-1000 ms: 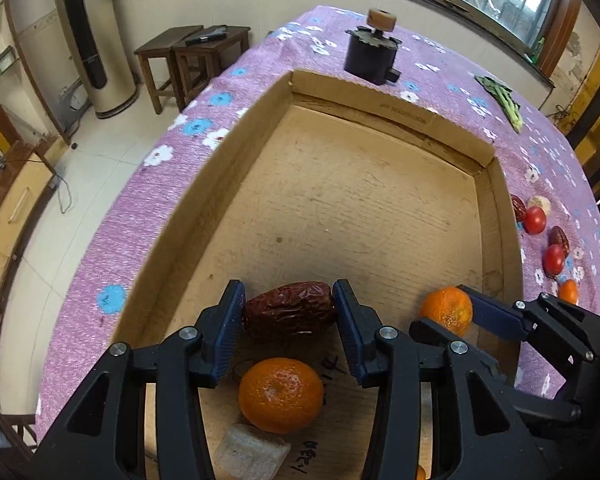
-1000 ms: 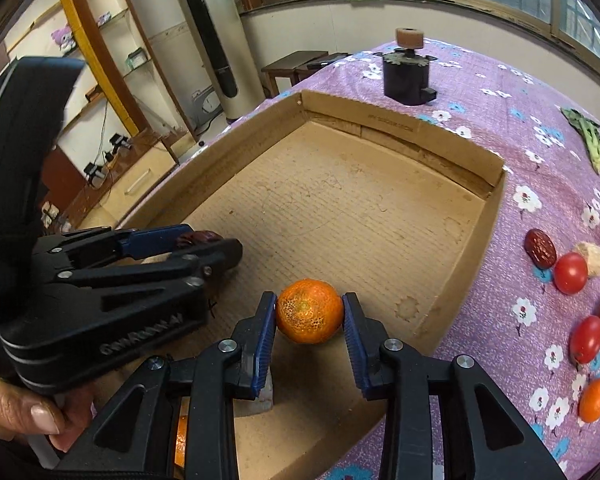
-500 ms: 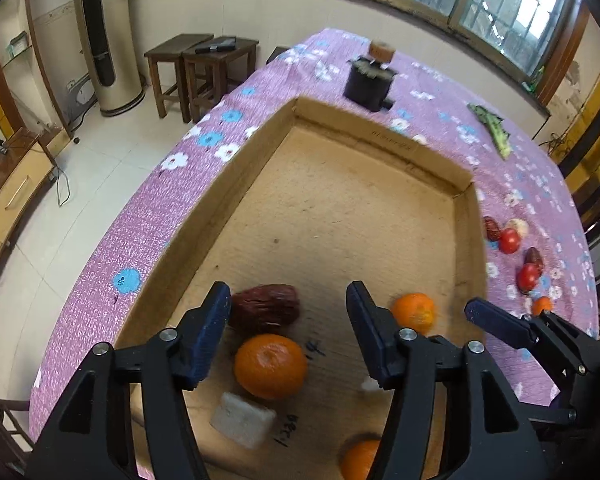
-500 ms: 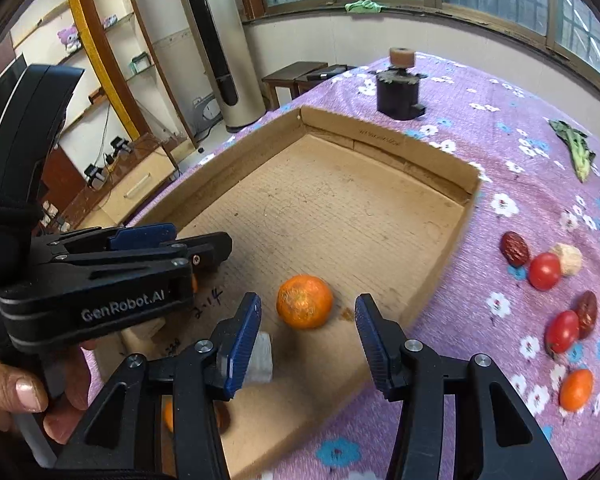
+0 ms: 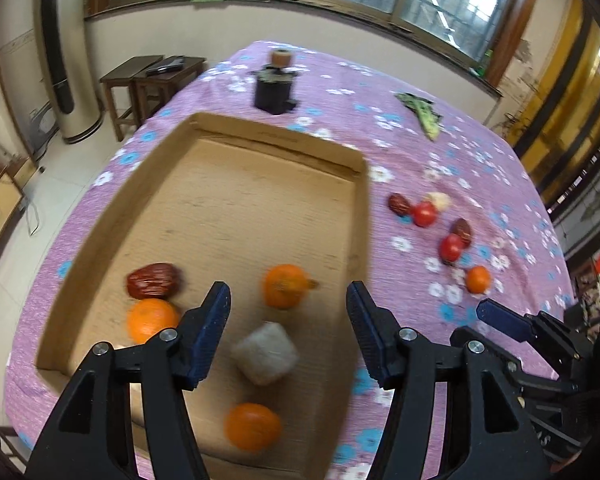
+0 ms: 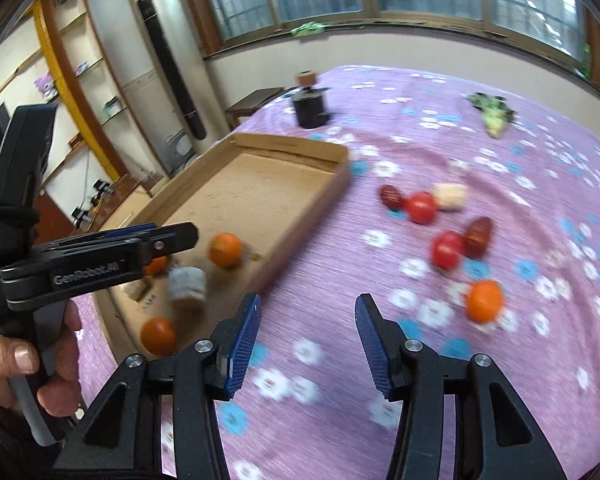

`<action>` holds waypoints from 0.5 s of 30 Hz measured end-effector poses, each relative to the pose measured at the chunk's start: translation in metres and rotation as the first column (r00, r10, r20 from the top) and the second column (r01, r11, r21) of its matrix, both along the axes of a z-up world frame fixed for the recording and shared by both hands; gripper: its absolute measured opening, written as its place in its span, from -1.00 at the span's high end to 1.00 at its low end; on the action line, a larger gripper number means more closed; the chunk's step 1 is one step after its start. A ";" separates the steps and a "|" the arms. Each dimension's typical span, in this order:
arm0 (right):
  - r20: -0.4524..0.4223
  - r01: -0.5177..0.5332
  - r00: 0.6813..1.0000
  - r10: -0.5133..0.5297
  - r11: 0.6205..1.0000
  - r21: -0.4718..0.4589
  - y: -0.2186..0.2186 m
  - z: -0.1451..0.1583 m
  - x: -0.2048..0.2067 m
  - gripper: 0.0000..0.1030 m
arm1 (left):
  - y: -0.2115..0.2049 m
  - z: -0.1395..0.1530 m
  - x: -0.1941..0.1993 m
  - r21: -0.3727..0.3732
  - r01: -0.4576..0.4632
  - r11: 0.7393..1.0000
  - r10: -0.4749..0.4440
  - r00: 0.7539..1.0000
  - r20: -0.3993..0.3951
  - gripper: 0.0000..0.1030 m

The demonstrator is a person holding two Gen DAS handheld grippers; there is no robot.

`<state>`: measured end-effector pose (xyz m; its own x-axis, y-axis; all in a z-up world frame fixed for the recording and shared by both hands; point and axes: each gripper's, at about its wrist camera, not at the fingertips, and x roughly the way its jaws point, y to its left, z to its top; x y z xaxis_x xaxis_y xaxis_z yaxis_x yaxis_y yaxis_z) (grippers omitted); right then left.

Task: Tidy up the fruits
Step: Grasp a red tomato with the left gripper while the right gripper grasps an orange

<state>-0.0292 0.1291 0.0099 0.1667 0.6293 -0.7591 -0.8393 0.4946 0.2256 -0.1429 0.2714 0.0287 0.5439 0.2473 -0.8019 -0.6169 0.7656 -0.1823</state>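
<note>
A shallow cardboard tray (image 5: 260,138) on the purple flowered cloth holds a red date (image 5: 153,280), three oranges (image 5: 285,285) and a grey block (image 5: 266,352). My left gripper (image 5: 288,328) is open and empty above the tray's near end. My right gripper (image 6: 306,344) is open and empty over the cloth, right of the tray (image 6: 312,204). On the cloth lie two tomatoes (image 6: 421,207), two dates (image 6: 478,237), an orange (image 6: 485,301) and a pale piece (image 6: 450,196).
A black holder with a brown roll (image 5: 275,88) stands beyond the tray. A green vegetable (image 5: 422,114) lies at the far right. Wooden stools (image 5: 152,76) and a tall standing unit (image 6: 168,64) stand off the table's left side.
Both grippers opened and let go: the date and an orange now lie in the tray. Both grippers pulled back and swung right, the right one out over the cloth.
</note>
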 end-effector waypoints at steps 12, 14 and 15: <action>-0.033 0.156 0.987 -0.156 0.988 -0.011 -0.069 -0.014 0.045 0.02 | -0.059 0.001 0.042 0.009 0.151 0.988 -0.151 0.988 -0.012 -0.15; -0.035 0.163 0.986 -0.164 0.986 -0.013 -0.073 -0.016 0.048 0.02 | -0.064 -0.001 0.047 0.008 0.161 0.987 -0.161 0.987 -0.015 -0.15; -0.036 0.166 0.985 -0.166 0.986 -0.015 -0.075 -0.018 0.049 0.02 | -0.066 -0.001 0.048 0.008 0.165 0.986 -0.165 0.986 -0.018 -0.15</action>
<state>0.0202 0.0544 -0.0078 0.2395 0.5865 -0.7738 -0.7365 0.6290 0.2488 -0.0947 0.2055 0.0275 0.5644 0.1629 -0.8093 -0.4849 0.8588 -0.1653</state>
